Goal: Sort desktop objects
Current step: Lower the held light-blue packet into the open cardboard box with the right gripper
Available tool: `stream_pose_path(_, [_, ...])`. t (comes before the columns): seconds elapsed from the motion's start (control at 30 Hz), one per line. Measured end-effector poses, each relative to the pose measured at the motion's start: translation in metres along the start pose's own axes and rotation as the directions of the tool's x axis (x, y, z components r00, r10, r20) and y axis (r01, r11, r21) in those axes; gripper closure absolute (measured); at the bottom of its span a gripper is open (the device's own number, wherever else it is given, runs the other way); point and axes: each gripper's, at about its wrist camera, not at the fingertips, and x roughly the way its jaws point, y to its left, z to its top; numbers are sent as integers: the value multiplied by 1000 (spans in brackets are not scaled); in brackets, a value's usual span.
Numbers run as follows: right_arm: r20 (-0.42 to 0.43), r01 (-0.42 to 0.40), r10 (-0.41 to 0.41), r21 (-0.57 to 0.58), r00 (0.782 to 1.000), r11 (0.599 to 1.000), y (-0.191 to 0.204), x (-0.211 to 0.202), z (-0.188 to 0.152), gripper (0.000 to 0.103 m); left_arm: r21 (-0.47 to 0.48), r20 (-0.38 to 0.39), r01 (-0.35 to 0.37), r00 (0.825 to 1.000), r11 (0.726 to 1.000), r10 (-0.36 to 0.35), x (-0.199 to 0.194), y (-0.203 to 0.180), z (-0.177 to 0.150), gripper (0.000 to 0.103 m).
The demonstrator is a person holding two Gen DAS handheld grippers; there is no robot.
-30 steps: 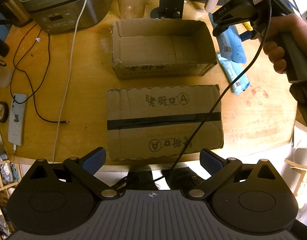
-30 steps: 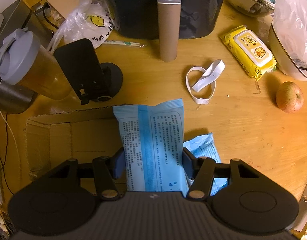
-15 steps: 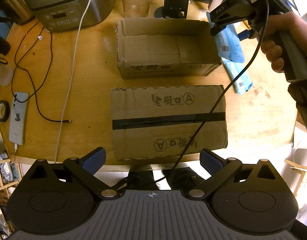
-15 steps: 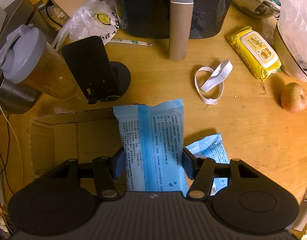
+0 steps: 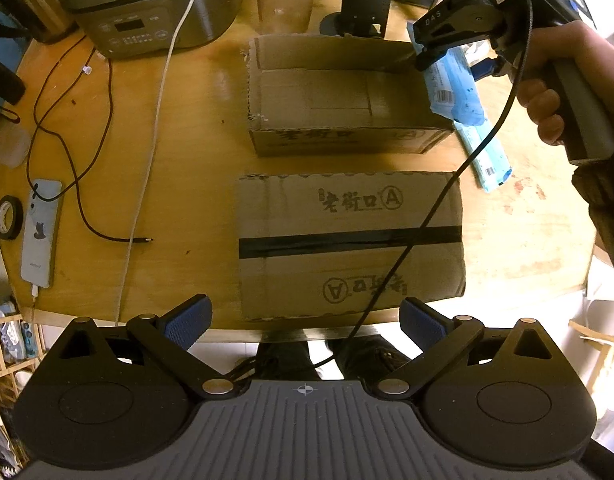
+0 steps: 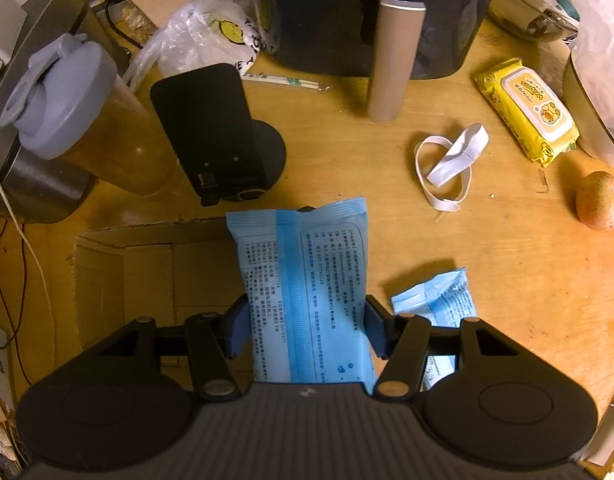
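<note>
My right gripper (image 6: 305,330) is shut on a light blue wipes packet (image 6: 307,280) and holds it above the right end of an open cardboard box (image 6: 147,264). In the left wrist view the same gripper (image 5: 459,36) holds the packet (image 5: 453,88) over the box's right wall (image 5: 347,140). A second blue packet (image 6: 439,300) lies on the table right of the box; it also shows in the left wrist view (image 5: 487,160). My left gripper (image 5: 305,316) is open and empty at the table's near edge, in front of a closed taped box (image 5: 347,240).
A rice cooker (image 5: 147,4), phone (image 5: 41,232), tape roll (image 5: 7,216) and cables (image 5: 87,184) lie at the left. Behind the box stand a lidded cup (image 6: 79,120), black stand (image 6: 219,140) and air fryer (image 6: 371,12). A white band (image 6: 451,164), yellow wipes (image 6: 527,108) and apple (image 6: 599,200) lie at the right.
My right gripper has carried the blue packet leftward, closer over the open box's right end. My left gripper has stayed open near the table edge.
</note>
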Motion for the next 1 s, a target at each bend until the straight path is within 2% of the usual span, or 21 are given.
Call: stream_pose_path(1.0, [-10, -22, 22, -30, 1000, 999, 37, 12, -1, 47, -24, -11, -6, 1000, 1000, 6, 2, 24, -3, 0])
